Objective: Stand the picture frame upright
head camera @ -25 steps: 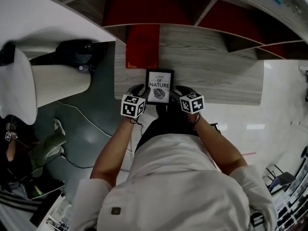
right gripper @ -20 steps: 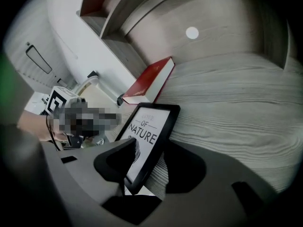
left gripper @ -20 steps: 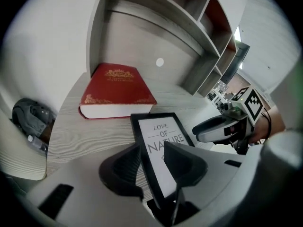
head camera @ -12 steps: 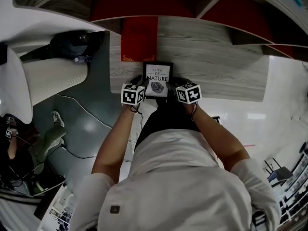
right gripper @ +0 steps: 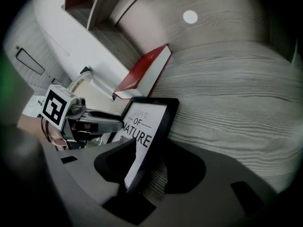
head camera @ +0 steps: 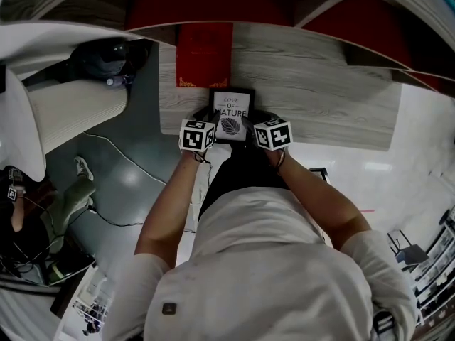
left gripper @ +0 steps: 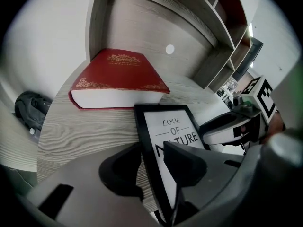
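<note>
The black picture frame [head camera: 231,112], printed LOVE OF NATURE, leans back on the wooden desk [head camera: 320,98] just in front of a red book [head camera: 204,55]. My left gripper [head camera: 207,117] straddles its left edge and my right gripper [head camera: 259,117] its right edge. In the left gripper view the frame [left gripper: 175,126] runs between the jaws of the left gripper [left gripper: 154,157], which have just been closing slightly; bare wood shows beside the outer jaw. In the right gripper view the frame [right gripper: 144,122] sits between the jaws of the right gripper [right gripper: 154,157], again with wood showing at the outer jaw.
The red book [left gripper: 118,82] lies flat close behind the frame. Shelf compartments with red backs rise at the desk's far side. A black object and cables lie on the floor to the left. A seated person is at the far left edge.
Both grippers and the frame have come down toward the desk and a little nearer the red book. The frame stays between the two grippers.
</note>
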### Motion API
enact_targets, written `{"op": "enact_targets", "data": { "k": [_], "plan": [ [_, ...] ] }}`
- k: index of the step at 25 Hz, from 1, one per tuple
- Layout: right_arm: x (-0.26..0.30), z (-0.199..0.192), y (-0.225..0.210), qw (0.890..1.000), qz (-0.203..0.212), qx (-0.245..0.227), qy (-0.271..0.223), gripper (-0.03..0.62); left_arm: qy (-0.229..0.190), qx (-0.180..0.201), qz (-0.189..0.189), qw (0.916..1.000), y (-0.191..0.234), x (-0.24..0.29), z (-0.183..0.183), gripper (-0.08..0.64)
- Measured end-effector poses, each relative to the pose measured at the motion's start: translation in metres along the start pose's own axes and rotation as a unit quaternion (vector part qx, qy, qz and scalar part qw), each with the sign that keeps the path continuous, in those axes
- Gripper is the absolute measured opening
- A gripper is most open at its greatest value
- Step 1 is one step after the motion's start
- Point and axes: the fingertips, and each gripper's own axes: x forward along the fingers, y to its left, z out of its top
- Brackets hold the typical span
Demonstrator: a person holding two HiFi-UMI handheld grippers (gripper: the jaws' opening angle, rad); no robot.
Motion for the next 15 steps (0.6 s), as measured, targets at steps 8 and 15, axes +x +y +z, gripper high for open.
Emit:
{"op": "enact_targets", "data": {
  "k": [8,15],
  "plan": [
    [0.0016,0.0012,-0.0098,0.999,-0.053,0.002,0.010,0.109,-0.001,-0.024,0.005,0.9997,0.0066,-0.0010,0.0013,0.120],
    [-0.0035,0.0045,-0.0092,0.999,-0.050,0.018,-0.002,0.092,0.003,-0.035,-0.002,0.9994,0.0076,-0.0055,0.0019,0.089]
  ]
}}
